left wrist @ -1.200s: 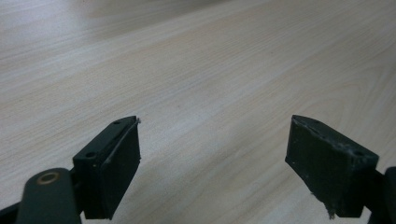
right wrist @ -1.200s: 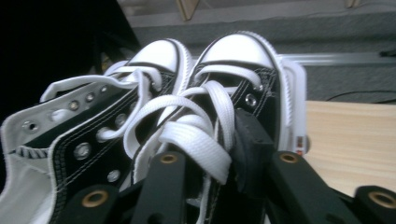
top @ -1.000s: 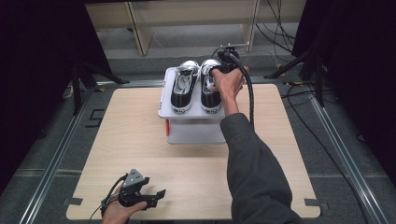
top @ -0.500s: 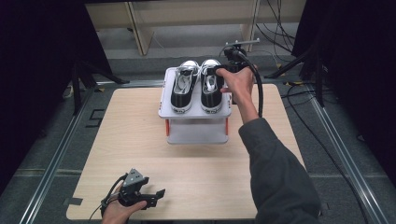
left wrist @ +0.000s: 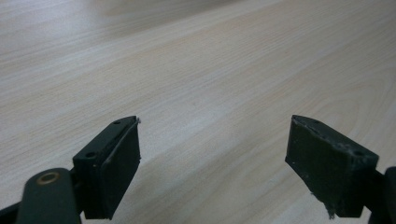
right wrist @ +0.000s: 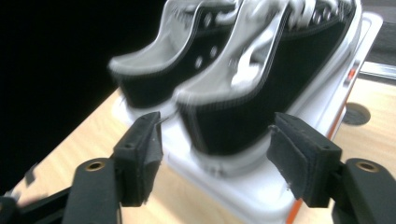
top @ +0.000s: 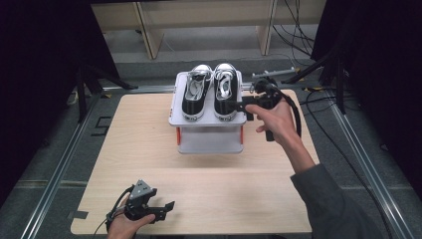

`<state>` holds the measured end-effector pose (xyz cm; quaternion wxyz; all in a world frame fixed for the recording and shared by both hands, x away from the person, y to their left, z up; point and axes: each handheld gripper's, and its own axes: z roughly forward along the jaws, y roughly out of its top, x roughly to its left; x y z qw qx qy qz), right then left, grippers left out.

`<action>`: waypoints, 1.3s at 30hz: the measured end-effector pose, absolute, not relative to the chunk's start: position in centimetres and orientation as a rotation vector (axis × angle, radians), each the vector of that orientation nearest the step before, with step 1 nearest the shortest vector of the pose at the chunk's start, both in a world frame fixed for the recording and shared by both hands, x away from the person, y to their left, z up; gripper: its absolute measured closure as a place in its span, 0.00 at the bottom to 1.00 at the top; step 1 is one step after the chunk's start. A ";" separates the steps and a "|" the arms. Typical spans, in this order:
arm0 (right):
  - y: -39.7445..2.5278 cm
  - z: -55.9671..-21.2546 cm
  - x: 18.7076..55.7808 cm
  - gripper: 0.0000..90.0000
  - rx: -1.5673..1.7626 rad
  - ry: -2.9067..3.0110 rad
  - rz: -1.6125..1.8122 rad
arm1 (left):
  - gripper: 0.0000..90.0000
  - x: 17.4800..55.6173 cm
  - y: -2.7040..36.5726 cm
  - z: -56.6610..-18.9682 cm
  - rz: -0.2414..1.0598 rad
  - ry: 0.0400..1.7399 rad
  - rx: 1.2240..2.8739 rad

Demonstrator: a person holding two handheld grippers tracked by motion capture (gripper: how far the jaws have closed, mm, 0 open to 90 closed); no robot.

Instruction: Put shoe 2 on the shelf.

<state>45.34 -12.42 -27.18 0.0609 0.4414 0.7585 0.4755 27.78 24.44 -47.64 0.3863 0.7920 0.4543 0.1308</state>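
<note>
- Upper middle of the high view: a pair of black-and-white sneakers sits side by side on a white stand [top: 209, 134] at the far end of the wooden desk [top: 149, 149], toes pointing away from the person.
- The right sneaker [top: 225, 97] is the one in play, and the left sneaker [top: 195, 97] lies just beside it, the two close to touching.
- The right gripper [top: 244, 106] comes in from the right of the frame, held in the person's right hand [top: 276, 119], fingers aimed sideways at the heel end of the right sneaker.
- In the right gripper view the black fingers [right wrist: 140, 154] are spread wide and hold nothing, and the heel of the near sneaker [right wrist: 243, 107] sits in the gap beyond them, blurred.
- Whether either finger touches the shoe, I cannot tell; in that view they look just short of it.
- The stand's white top plate shows under the heels in the lower middle of the right gripper view, with an orange edge at its right.
- Down at the lower left of the high view, the left gripper [top: 161, 208] rests low by the desk's near edge in the person's left hand [top: 124, 226], well apart from the shoes.
- In the left gripper view its fingers [left wrist: 112, 168] are wide apart too, with bare wood grain between them.
</note>
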 end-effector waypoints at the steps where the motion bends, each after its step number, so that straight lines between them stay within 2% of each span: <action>1: -12.8 -27.5 45.0 0.38 1.319 2.304 1.454 | 0.19 27.8 24.4 -47.7 0.333 1.154 2.018; 11: -18.0 -31.9 39.8 0.35 1.306 2.311 1.502 | 0.19 27.9 24.4 -48.0 0.327 1.168 2.001; 20: -20.8 -36.9 36.4 0.35 1.350 2.343 1.434 | 0.19 28.0 24.6 -48.0 0.328 1.177 2.016; 34: -21.7 -45.0 32.4 0.33 1.339 2.425 1.258 | 0.19 27.9 24.6 -48.0 0.341 1.169 2.034; 39: -21.1 -46.2 31.3 0.30 1.319 2.448 1.164 | 0.19 27.9 24.5 -48.0 0.344 1.166 2.053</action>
